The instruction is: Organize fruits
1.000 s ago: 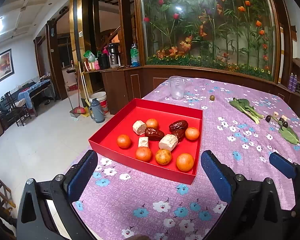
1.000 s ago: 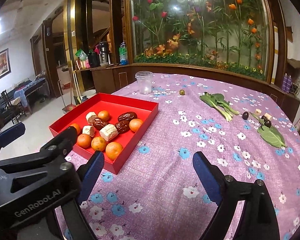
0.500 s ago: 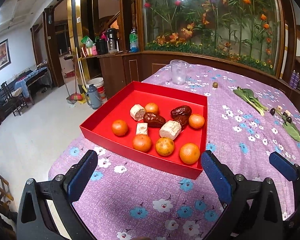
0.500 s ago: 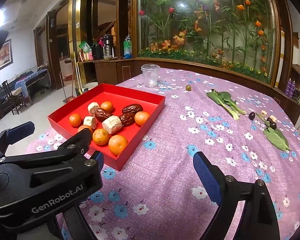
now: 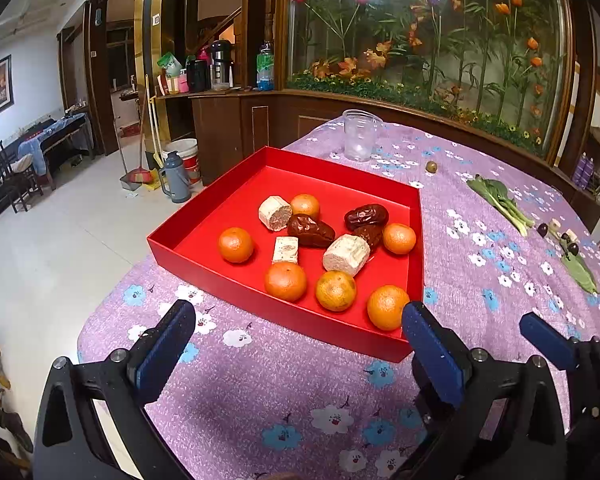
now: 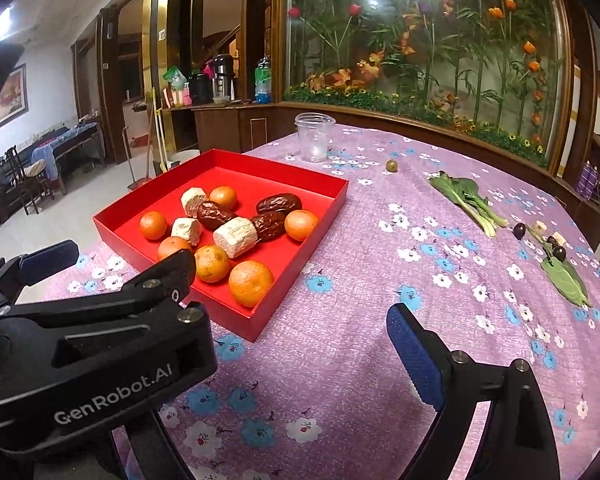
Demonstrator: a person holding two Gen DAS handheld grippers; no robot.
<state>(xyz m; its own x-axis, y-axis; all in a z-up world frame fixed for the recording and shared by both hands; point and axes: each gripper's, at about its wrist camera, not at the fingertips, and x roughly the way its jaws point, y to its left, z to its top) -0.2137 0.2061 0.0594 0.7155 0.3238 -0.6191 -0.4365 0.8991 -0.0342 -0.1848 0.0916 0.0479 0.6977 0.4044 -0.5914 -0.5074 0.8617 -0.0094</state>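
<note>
A red tray [image 5: 204, 264] of fruit sits at the left edge of a table draped in a purple floral cloth [image 5: 284, 392]. The left gripper [image 5: 296, 344] hangs low over the cloth just short of the tray's near wall, its blue-padded jaws spread wide and gripping nothing. Inside the tray lie six oranges, the leftmost orange [image 5: 236, 244] alone near the left wall; three pale cut chunks, the largest chunk [image 5: 346, 254] at centre; and dark red dates [image 5: 366, 216] bunched toward the back. The nearest orange [image 5: 387, 306] sits in the tray's near right corner, just beyond the left gripper's right pad.

The right gripper [image 6: 296, 336] hovers over bare cloth to the right of the tray; its right finger shows wide of centre, but the left gripper's black body blocks its left finger — the gap looks broad and nothing is held between. Only the left view shows the floor beside the table, with a grey flask [image 5: 176, 178] and a broom.

Behind the tray stands a clear plastic cup [image 6: 314, 136], then a small greenish round fruit [image 6: 391, 165]. Farther right lie a leafy green vegetable [image 6: 466, 198], dark round fruits [image 6: 519, 231] and a green leaf [image 6: 566, 282] — sharper and fuller in the right view.
</note>
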